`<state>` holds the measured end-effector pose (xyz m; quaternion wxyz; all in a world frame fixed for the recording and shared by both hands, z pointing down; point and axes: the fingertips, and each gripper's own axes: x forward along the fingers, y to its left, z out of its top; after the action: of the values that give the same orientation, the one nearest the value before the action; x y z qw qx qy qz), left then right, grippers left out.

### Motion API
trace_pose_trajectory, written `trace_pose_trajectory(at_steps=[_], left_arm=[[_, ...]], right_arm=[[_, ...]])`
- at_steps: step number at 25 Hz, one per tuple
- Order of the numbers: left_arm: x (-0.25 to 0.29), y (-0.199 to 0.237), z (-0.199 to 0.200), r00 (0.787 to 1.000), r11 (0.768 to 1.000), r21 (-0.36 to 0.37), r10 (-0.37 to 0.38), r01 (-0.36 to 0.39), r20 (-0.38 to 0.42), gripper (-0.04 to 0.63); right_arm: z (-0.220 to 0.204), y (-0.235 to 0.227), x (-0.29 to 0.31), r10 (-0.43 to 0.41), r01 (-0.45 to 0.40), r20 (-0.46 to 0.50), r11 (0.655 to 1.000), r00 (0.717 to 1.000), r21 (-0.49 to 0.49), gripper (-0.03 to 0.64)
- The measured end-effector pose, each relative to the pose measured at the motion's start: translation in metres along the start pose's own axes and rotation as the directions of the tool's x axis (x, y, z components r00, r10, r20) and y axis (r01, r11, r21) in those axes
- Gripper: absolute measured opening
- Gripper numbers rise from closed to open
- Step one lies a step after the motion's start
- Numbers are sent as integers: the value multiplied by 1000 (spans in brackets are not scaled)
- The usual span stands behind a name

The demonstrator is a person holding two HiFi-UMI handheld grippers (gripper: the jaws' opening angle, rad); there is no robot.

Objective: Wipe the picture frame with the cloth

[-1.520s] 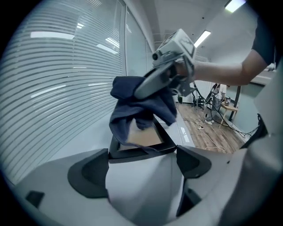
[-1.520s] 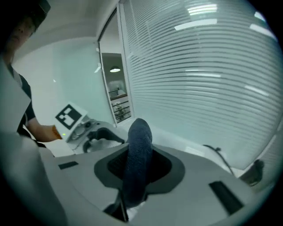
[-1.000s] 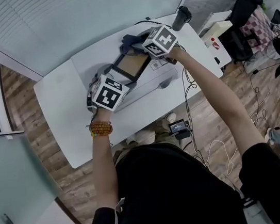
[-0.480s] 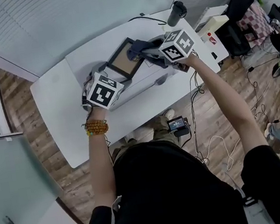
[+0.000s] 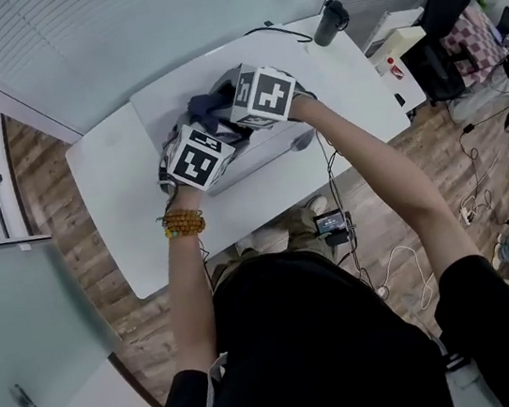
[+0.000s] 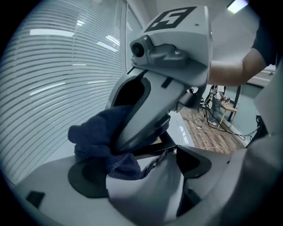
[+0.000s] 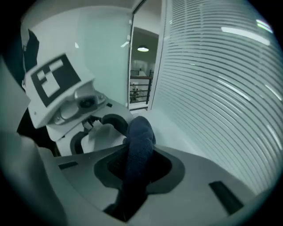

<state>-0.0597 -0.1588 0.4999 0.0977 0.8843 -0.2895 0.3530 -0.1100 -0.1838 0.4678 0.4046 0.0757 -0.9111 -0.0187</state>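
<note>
The right tongs (image 7: pixel 137 173) are clamping a dark blue cloth (image 7: pixel 138 145). Their black pads are pressing in from both sides on the thick, nubby knit, which is bunching into a soft roll that is sticking out past the tips. In the left gripper view, the same cloth is spilling in rumpled folds beneath the right tongs' smooth grey plastic shell and is lying against the picture frame (image 6: pixel 166 142). The frame is showing only as a slim, straight black moulding with a thin tan strip inside it, and most of it is sitting hidden under the tools.

The left tongs (image 6: pixel 141 174) are closing on the frame's near edge, with that black moulding running into the gap between their dark, rounded pads.

From the head view, both tools are crowding together over the middle of the glossy white tabletop (image 5: pixel 130 197). Their marker cubes (image 5: pixel 196 159) are sitting almost side by side, with the cloth bulging up between them. A string of round amber beads (image 5: pixel 183 223) is circling the left wrist. Pale horizontal blinds (image 7: pixel 221 88) are filling the background.
</note>
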Motion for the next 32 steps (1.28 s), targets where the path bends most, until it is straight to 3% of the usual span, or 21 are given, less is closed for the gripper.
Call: trace_pose_trajectory(at_steps=[6,15,18,20,22,24,26,28,29,32], left_arm=[[-3,0,-6,999,1000,-11,-2,2,-39,471],[0,-2,-7,999,999,-37,-19,17,-51,471],[-1,1,-7,999,999,-31,-20,19,-50,471],[-2,1,-7,999,999,-32,-20,18,-48,471],[-2,-1,-6,998,999,-29,-30,29,-52,439],[-1,-2,-4,997,999,-28,-44,42,-61,416],[-1,-2,-3,997,998,-30,-49,47,-67,416],[-2,-2,-4,997,999,-29,-46,45,-65,416],[-2,-3,-4,997,999,-27,-44,42,-63,416],[-2,-5,-4,997,999,-25,-41,39,-59,416]], right_arm=[[-17,11,5,47,-43,-39,994,998,99,61],[-42,38,-18,135,-122,-127,987,983,105,61],[-46,50,-29,232,-227,-156,973,960,48,61],[-44,57,-41,346,-351,-155,937,925,-5,63],[-32,41,-54,380,-379,-72,925,922,28,63],[-17,-6,-64,248,-253,53,960,967,120,64],[-19,-63,-66,1,-18,75,974,997,226,64],[-42,-102,-58,-197,199,-32,951,980,237,64],[-55,-110,-51,-248,261,-89,942,965,212,64],[-72,-112,-39,-293,316,-135,926,947,208,64]])
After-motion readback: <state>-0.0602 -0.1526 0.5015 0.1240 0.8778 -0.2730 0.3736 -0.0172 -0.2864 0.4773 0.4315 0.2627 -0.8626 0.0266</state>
